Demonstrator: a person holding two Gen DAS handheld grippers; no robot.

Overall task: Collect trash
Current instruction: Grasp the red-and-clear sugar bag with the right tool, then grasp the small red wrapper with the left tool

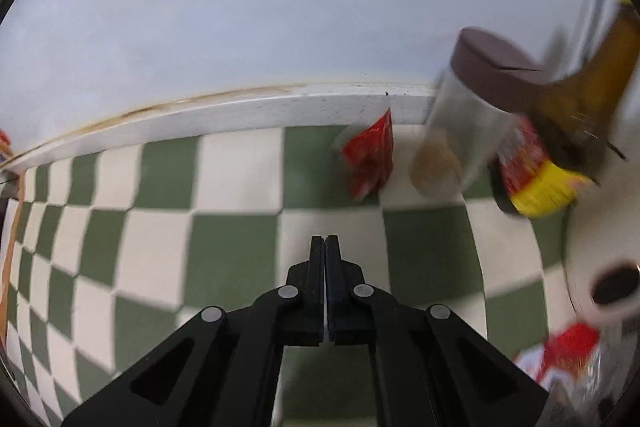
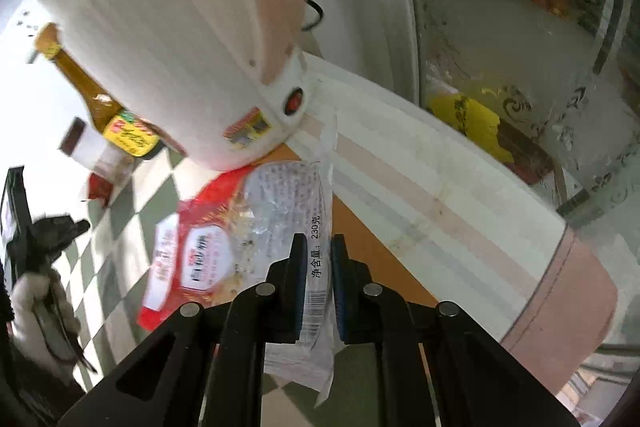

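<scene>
Right wrist view first: our right gripper (image 2: 317, 251) has its jaws drawn close on the edge of a clear-and-red food wrapper (image 2: 256, 227), the film pinched between the blue pads near the printed barcode strip. The wrapper trails away from the fingers across the checkered tablecloth (image 2: 132, 187), its far end just beside the base of the white rice cooker (image 2: 168, 27). Behind that stand a brown sauce bottle (image 2: 100, 99) and a brown-lidded jar (image 2: 86, 143).

From the left wrist, our left gripper (image 1: 325, 247) is pressed fully together with nothing between its fingers, hovering over bare cloth. A small red sachet (image 1: 370, 155) lies against the wall ledge beside the jar, well ahead of the fingertips.

We judge the step in hand to be lifting the wrapper clear. To do it well, we should keep the pinch firm, since thin film slips easily, and draw it up and away from the cooker so it does not drag or catch. The left jaws would need to spread before we reach for the sachet.
</scene>
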